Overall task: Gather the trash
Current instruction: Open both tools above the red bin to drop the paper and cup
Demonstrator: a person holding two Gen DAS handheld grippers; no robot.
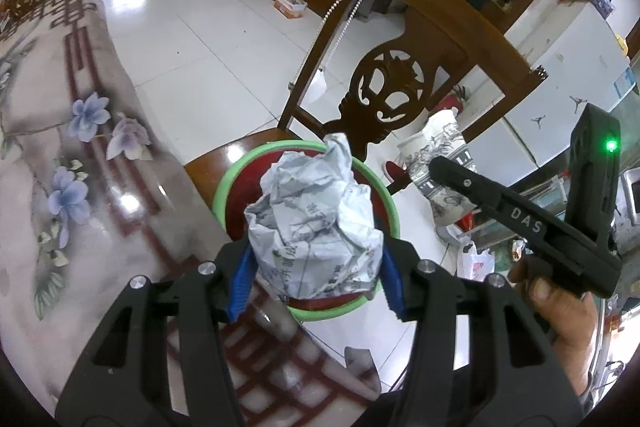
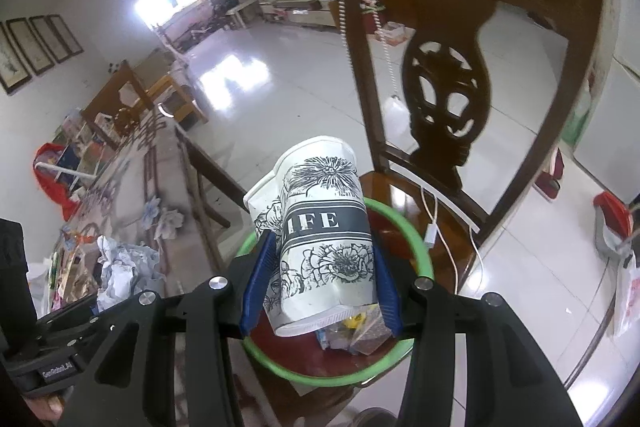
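Left fingers (image 1: 316, 281) grip crumpled paper (image 1: 314, 223); right fingers (image 2: 320, 289) — paper cups (image 2: 320, 239).

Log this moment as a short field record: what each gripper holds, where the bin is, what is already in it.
left gripper: shut on crumpled paper
right gripper: shut on paper cups, two nested, flower print
bin: green rim, red inside, on wooden chair seat
both loads: held above the bin
bin contents: small wrappers at the bottom
chair seat: white cable lies beside the bin
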